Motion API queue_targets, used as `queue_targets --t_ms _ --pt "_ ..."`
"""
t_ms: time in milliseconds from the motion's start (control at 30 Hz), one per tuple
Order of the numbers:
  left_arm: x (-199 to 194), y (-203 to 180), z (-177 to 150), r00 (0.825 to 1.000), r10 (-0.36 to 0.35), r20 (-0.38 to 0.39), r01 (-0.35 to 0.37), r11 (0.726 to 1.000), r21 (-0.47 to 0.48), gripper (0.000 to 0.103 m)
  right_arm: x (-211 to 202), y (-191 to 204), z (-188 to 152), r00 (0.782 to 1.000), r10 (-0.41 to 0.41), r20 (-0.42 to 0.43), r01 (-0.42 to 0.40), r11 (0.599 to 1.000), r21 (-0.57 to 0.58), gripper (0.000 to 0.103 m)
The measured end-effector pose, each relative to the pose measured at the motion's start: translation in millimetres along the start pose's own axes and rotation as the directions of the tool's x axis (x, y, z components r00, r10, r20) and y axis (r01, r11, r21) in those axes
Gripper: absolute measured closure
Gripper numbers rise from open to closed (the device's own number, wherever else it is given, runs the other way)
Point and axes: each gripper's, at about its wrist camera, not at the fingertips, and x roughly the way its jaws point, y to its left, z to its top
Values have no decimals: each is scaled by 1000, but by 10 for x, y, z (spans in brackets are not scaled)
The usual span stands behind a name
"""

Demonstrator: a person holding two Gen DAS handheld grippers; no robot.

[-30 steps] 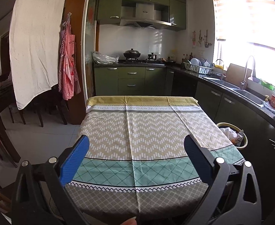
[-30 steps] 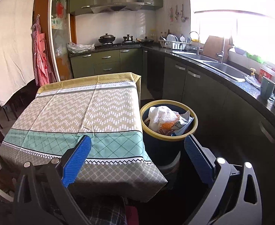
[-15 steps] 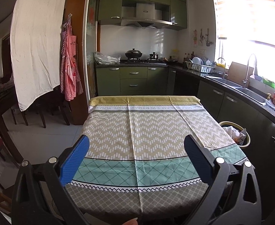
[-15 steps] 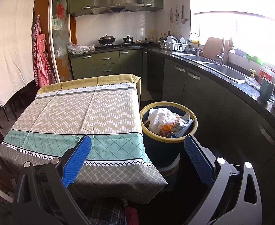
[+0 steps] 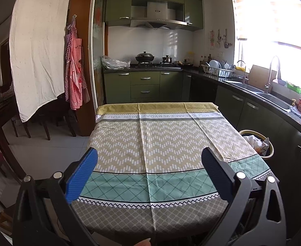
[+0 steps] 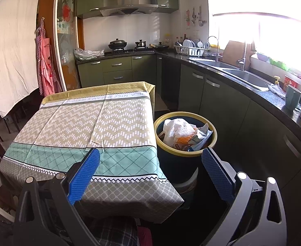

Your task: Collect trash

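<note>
Your 2 claws, left claw and right claw, hang wide open and empty, having drifted slightly back from the bare worktop, while the trash fills the yellow-rimmed bin beside it, suggesting collection is done.

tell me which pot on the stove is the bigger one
The wide black wok-style pot on the left burner. The small pot to its right is narrower.

i note hard daylight from the window at right, blown out to glare; floor beneath the counter sits dark; fisheye bends edges; focus sharp.
</note>
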Motion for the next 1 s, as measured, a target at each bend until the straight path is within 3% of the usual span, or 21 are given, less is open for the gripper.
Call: queue_targets --t_ms 1000 --pt "-19 22 30 1000 -19 5 19 1000 -3 7 19 23 5 1000 5 -3 -5 1000 -8 5"
